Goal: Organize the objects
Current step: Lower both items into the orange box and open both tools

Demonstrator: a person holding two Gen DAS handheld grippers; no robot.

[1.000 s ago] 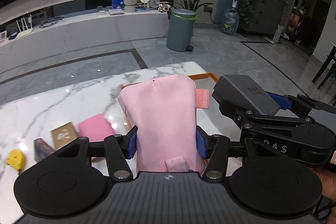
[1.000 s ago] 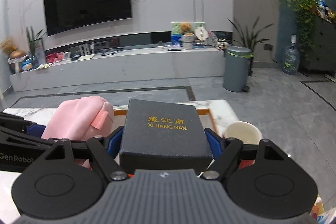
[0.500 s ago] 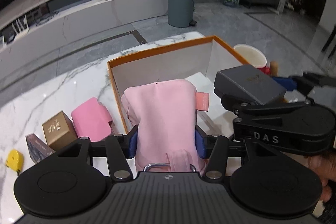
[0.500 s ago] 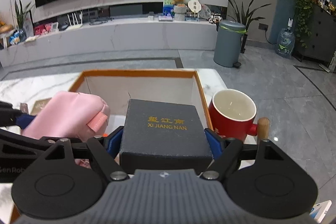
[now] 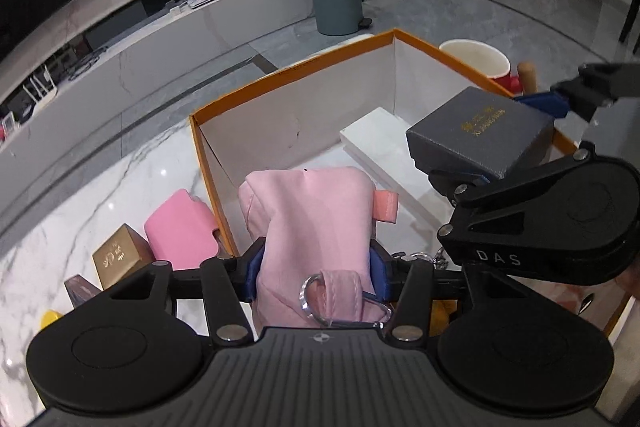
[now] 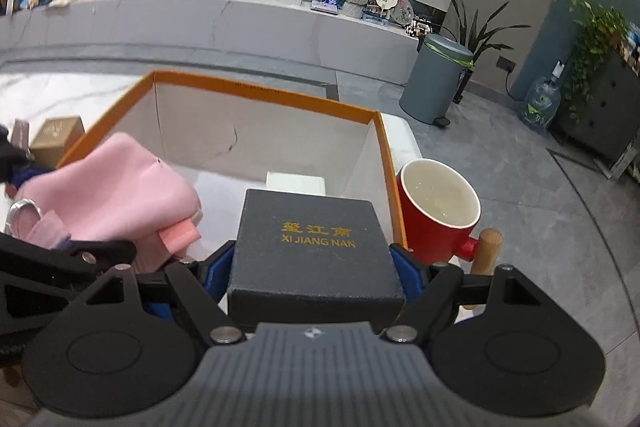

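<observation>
A soft pink pouch [image 5: 316, 215], with a salmon tab on one side and a metal ring at its near loop, hangs above the near left part of the orange-rimmed box [image 5: 288, 75], its cloth pinched in at the sides. The dark grey case [image 6: 316, 247], square and lettered in gold "XI JIANG NAN", sits nearly level above the box's right part, beside the pouch. Inside the box, a flat white box [image 5: 380, 143] lies on the white floor near the far right corner.

Both claws [image 5: 316, 269] [image 6: 316, 275] clamped, angled down
</observation>
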